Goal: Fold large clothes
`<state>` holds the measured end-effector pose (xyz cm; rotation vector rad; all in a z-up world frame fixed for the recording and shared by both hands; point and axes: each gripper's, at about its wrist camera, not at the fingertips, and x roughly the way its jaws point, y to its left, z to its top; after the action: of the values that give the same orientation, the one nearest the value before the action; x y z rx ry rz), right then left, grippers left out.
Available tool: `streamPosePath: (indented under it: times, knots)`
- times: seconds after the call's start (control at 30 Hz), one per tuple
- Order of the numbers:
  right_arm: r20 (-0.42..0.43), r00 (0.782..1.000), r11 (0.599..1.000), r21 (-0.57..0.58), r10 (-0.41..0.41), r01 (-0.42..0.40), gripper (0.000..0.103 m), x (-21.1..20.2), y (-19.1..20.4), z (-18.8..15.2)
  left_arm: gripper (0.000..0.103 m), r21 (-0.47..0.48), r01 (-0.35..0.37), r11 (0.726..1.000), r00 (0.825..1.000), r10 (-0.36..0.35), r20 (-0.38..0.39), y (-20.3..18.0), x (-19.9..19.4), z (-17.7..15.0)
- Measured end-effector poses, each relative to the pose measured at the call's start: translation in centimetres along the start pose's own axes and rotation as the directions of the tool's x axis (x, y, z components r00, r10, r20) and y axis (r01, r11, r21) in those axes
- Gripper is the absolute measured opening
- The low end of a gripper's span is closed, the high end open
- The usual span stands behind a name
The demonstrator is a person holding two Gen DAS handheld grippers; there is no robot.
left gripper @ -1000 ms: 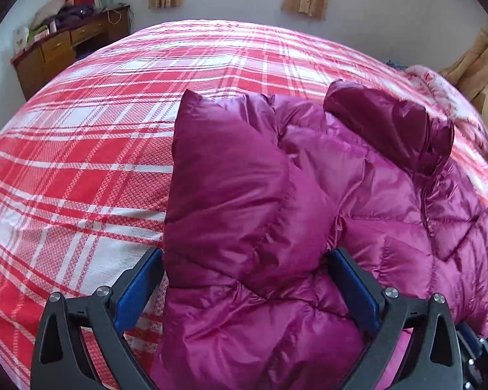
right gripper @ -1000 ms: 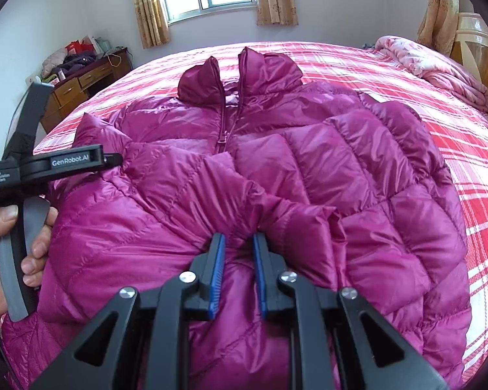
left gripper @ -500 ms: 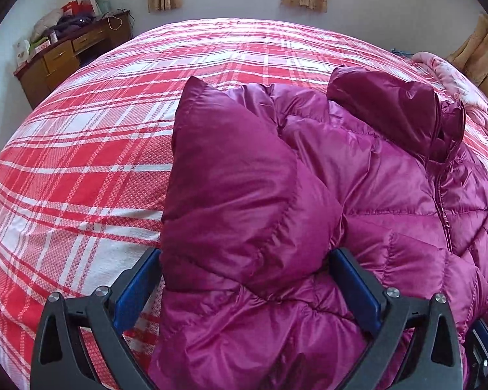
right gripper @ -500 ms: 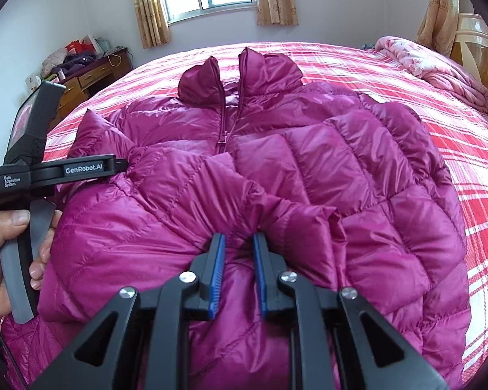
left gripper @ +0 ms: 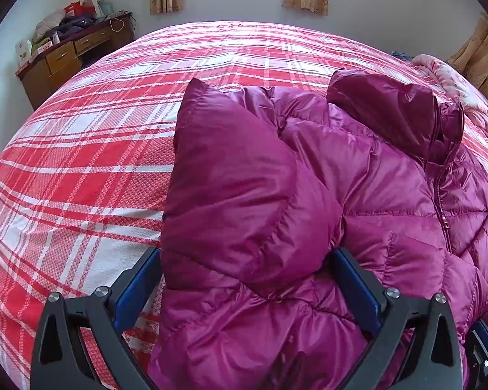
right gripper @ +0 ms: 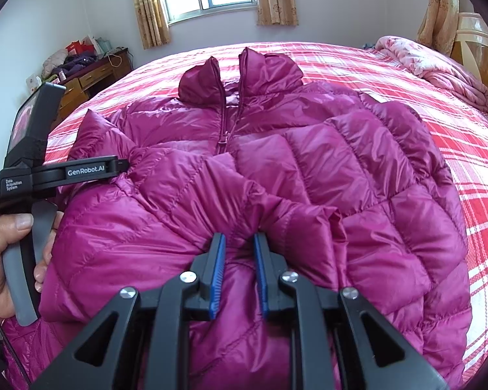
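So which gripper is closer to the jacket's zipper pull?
Right. The right gripper pinches the jacket fabric below the zipper pull; the left gripper sits at the folded sleeve, off to the side.

Magenta quilted down jacket (right gripper: pixel 309 169) lies zipped, front-up, sleeves folded inward.

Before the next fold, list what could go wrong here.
1. The right claw pinches only a narrow ridge of the slick puffy jacket; a pull may let the fabric slide out.
2. The left claw stands wide around a bulky folded sleeve; the puffy sleeve may spring open.
3. The jacket's zipper is open at the collar, so the halves could shift apart.
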<state>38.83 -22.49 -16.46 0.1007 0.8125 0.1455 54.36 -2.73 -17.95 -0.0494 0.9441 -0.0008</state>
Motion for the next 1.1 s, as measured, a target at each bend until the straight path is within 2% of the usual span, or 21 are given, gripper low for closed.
streamPosePath:
  times: [0.07, 0.1, 0.13, 0.17, 0.23, 0.3, 0.4, 0.47, 0.57, 0.63, 0.7, 0.87, 1.03, 1.1]
  knots:
    - [0.001, 0.999, 0.999, 0.028, 0.043, -0.043, 0.021, -0.1, -0.7, 0.1, 0.102, 0.000, 0.011, 1.000, 1.000, -0.011, -0.008, 0.3, -0.6, 0.0]
    - [0.005, 0.997, 0.996, 0.043, 0.079, -0.079, 0.027, -0.4, -1.0, 0.2, 0.102, 0.002, 0.012, 1.000, 1.000, -0.012, -0.004, 0.4, -1.1, -0.1]
    - [0.007, 0.994, 0.992, 0.049, 0.113, -0.113, 0.040, -0.7, -1.3, 0.2, 0.102, 0.009, 0.011, 1.000, 1.000, -0.011, 0.016, 0.6, -2.1, -0.2]
    - [0.007, 0.992, 0.991, 0.037, 0.128, -0.129, 0.048, -1.1, -1.2, 0.2, 0.102, 0.015, 0.010, 1.000, 0.999, -0.011, 0.043, 0.7, -3.2, -0.2]
    - [0.020, 0.993, 0.994, -0.008, 0.113, -0.113, 0.075, -2.2, -0.5, 0.4, 0.102, 0.037, 0.026, 0.999, 0.994, -0.030, 0.104, 0.7, -5.5, 0.0]
    - [0.051, 0.994, 0.994, -0.065, 0.092, -0.088, 0.084, -3.4, 0.3, 1.0, 0.102, 0.060, 0.046, 0.997, 0.988, -0.054, 0.144, 0.5, -7.3, 0.8]
    - [0.075, 0.992, 0.990, -0.105, 0.102, -0.094, 0.084, -4.9, 0.6, 3.2, 0.102, 0.068, 0.048, 0.997, 0.982, -0.059, 0.179, 0.0, -9.1, 2.8]
    - [0.069, 0.992, 0.990, -0.099, 0.107, -0.100, 0.089, -5.1, 0.3, 5.3, 0.102, 0.090, 0.075, 0.993, 0.977, -0.091, 0.191, -1.0, -9.5, 4.3]
    - [0.072, 0.994, 0.995, -0.064, 0.080, -0.075, 0.091, -4.5, -0.9, 8.9, 0.102, 0.168, 0.032, 0.985, 0.982, -0.062, 0.180, -3.2, -8.4, 6.5]
    - [0.068, 0.996, 0.998, -0.038, 0.058, -0.056, 0.091, -3.6, -2.1, 11.0, 0.102, 0.187, 0.011, 0.982, 0.984, -0.044, 0.175, -4.1, -7.5, 7.9]
    - [0.058, 0.998, 0.999, -0.017, 0.032, -0.031, 0.091, -2.3, -3.4, 12.9, 0.102, 0.175, 0.020, 0.984, 0.987, -0.047, 0.151, -4.4, -6.5, 9.2]
    - [0.034, 0.999, 0.999, 0.052, -0.007, 0.005, 0.091, 0.9, -6.6, 17.8, 0.102, 0.066, 0.098, 0.993, 0.991, -0.104, 0.088, -4.1, -3.4, 13.5]
    - [-0.007, 1.000, 0.998, 0.052, -0.020, 0.021, 0.091, 4.3, -7.6, 21.6, 0.102, 0.043, 0.090, 0.995, 0.995, -0.092, 0.032, -5.4, 0.3, 16.2]
    - [-0.044, 0.999, 0.999, 0.036, -0.028, 0.030, 0.091, 6.1, -7.5, 22.6, 0.102, 0.072, 0.075, 0.995, 0.997, -0.077, 0.015, -6.6, 1.6, 16.8]
